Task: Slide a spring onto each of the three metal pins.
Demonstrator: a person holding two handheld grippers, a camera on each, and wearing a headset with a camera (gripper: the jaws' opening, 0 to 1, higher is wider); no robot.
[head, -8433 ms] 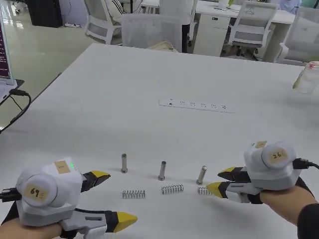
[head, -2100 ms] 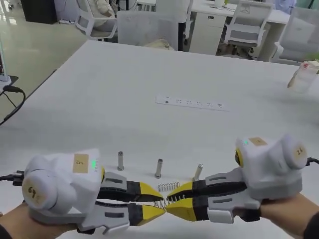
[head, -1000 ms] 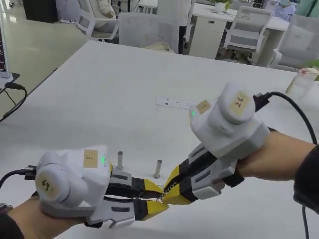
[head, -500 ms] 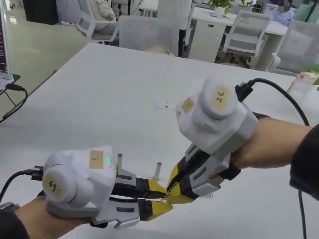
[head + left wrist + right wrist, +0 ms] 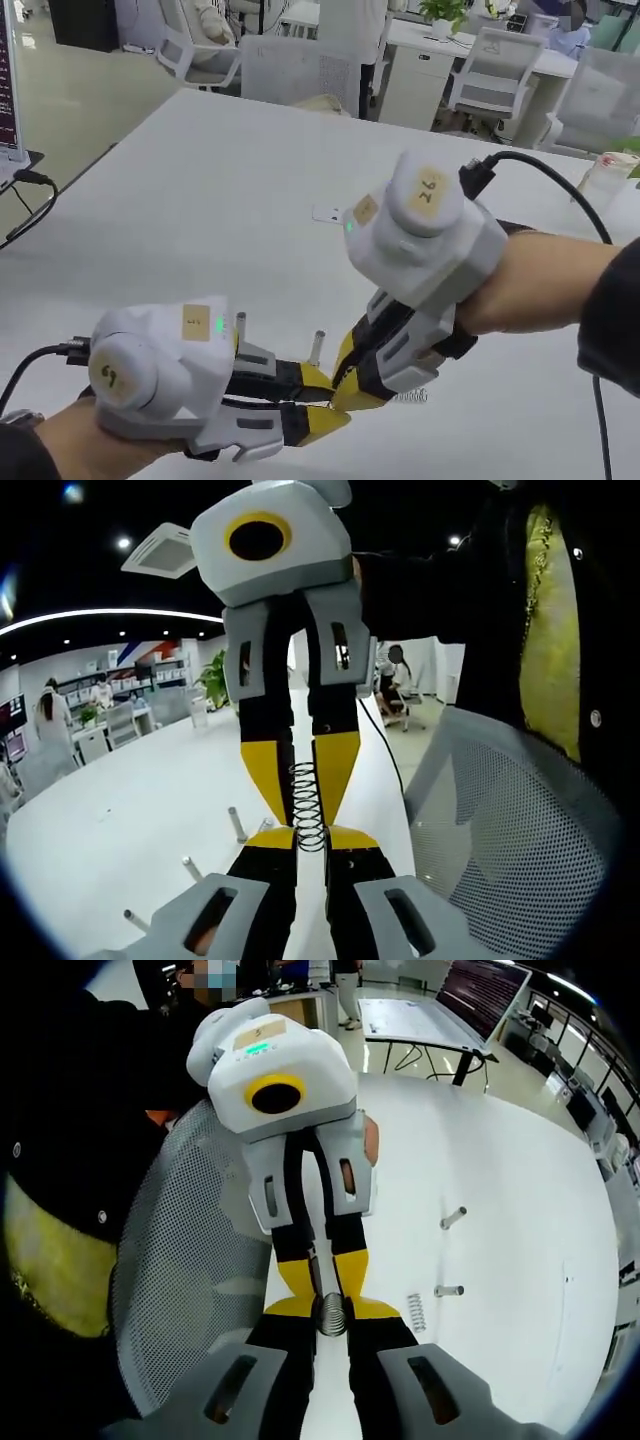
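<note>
pinching one spring (image 5: 308,802) from both ends, you had the left gripper (image 5: 310,842) and the right gripper (image 5: 330,1330) meeting tip to tip at the lower middle of the head view. each pair of jaws was pressed onto the coils, and the spring seemed lifted off the table (image 5: 200,200). this read as a re-grip before threading. to do it well, you needed one gripper to hold near one end only, lightly enough not to crush the coils. the other had to let go cleanly, leaving the open end free and the axis upright over a pin. just right of the tips lay a loose spring (image 5: 405,397). beyond, three pins (image 5: 190,868) stood in a row at the lower left of the left gripper view, and none looked to carry a spring yet. farther up the head view, a power strip (image 5: 325,213) peeked out beside the right gripper.
</note>
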